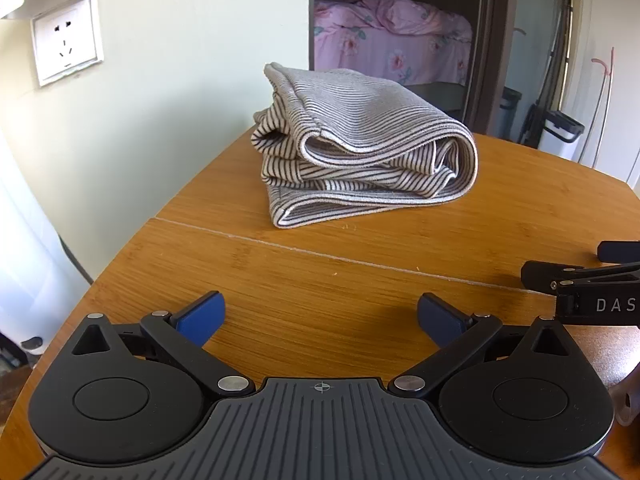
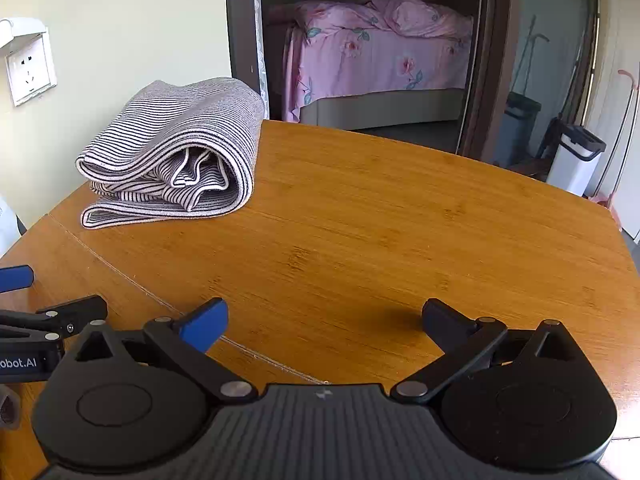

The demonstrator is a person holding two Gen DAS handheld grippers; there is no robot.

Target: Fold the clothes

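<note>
Striped garment (image 1: pixel 360 148): folded bundle, twelve o'clock on wooden table (image 1: pixel 320 280).
Left gripper (image 1: pixel 320 316): jaws released, empty.
Right gripper (image 2: pixel 324 320): jaws released, empty.

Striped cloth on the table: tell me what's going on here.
The striped cloth lies folded in a thick bundle on the wooden table, toward its far side near the wall. Nothing is touching it. The left gripper and right gripper hover low over the near part of the table, fingers spread open and empty. The fold looks done, or paused.
</note>
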